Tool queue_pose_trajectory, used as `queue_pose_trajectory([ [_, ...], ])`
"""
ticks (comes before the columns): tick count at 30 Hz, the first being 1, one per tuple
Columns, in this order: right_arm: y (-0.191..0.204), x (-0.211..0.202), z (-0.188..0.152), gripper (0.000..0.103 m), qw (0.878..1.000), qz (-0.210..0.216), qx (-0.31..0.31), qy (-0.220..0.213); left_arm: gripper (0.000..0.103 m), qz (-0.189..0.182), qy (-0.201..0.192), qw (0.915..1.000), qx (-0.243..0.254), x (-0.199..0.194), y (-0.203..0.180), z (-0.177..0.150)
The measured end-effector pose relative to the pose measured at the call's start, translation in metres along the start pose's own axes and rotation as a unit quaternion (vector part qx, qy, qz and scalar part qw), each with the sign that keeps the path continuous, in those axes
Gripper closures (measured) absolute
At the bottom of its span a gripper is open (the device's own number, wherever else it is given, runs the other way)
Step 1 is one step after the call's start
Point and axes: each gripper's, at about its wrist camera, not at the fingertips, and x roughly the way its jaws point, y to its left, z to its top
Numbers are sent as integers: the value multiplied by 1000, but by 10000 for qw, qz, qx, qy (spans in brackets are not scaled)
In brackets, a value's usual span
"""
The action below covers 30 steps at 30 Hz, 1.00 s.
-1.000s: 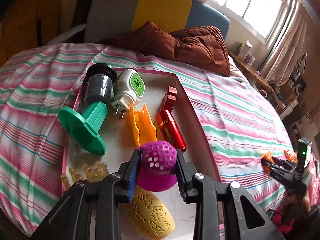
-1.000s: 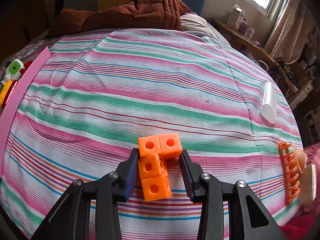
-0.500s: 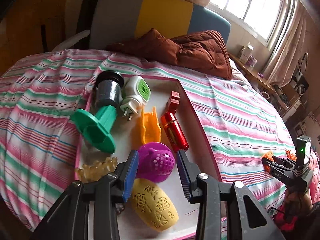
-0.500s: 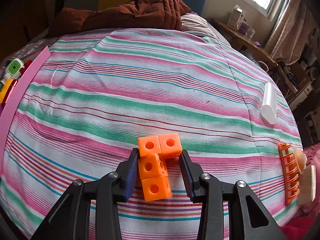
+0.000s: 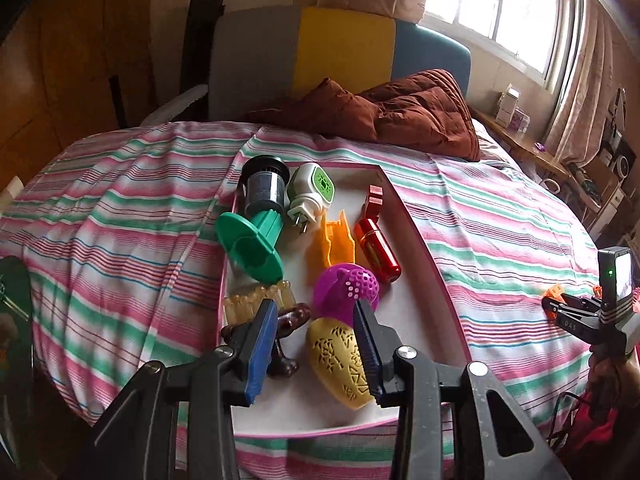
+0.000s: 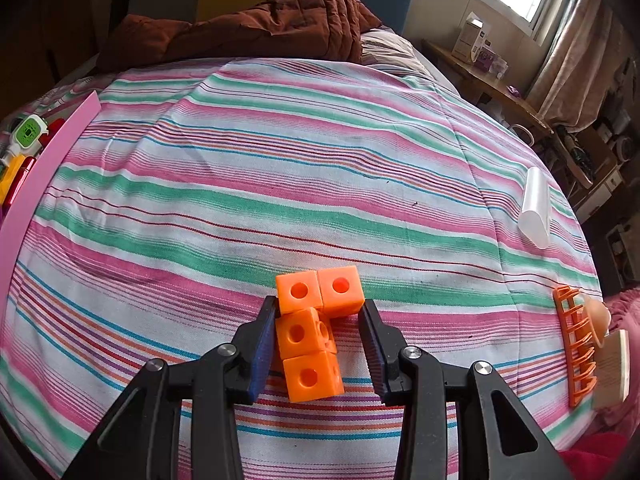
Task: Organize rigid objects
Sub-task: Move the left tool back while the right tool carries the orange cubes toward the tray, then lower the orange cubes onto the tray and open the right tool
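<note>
On the bed [image 5: 120,216], a pink-rimmed tray [image 5: 436,276] holds a crowd of small things. From its left side: a green funnel-shaped piece [image 5: 252,244] below a dark cylinder [image 5: 264,188], a white and green plug-in [image 5: 310,192], an orange clip [image 5: 334,240], and a red tube [image 5: 376,248] by the right rim. Nearer the camera lie an amber comb piece [image 5: 256,300], a dark brown stand [image 5: 286,340], a purple perforated cap [image 5: 346,290] and a yellow patterned egg shape [image 5: 340,360]. The left tongs [image 5: 316,344] hang above the tray's near end, spread apart and gripping nothing.

Further right on the striped cover, the right tongs [image 6: 320,344] stand apart around a cluster of orange blocks [image 6: 312,332], the left pad touching it, the right pad just beside. Well to the right lie a white cup [image 6: 534,208] and an orange comb [image 6: 576,348].
</note>
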Motion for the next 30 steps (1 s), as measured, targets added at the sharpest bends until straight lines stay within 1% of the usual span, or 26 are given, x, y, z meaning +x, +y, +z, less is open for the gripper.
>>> queue_pose_trajectory([
  [10,7,-4,-2,63,9999,-121,-54,53,64,255,-93,9996,-114,-8,12,-5],
  [15,17,-11,-5,63,9999,-76,-62,111,64,396,-103,9991,-145,-11,20,-8],
  [20,35,-17,-6,63,9998,102,-127,136,64,480,-108,9986,-198,-13,26,-10],
  [24,52,-24,-4,63,9986,512,-50,154,64,551,-168,9981,-219,-17,30,-11],
  [27,71,-37,0,63,9964,846,-5,32,64,659,-202,9973,-239,-20,34,-11],
  [30,96,-58,7,63,9927,1193,-42,-189,64,704,-247,9968,-282,-22,40,-12],
])
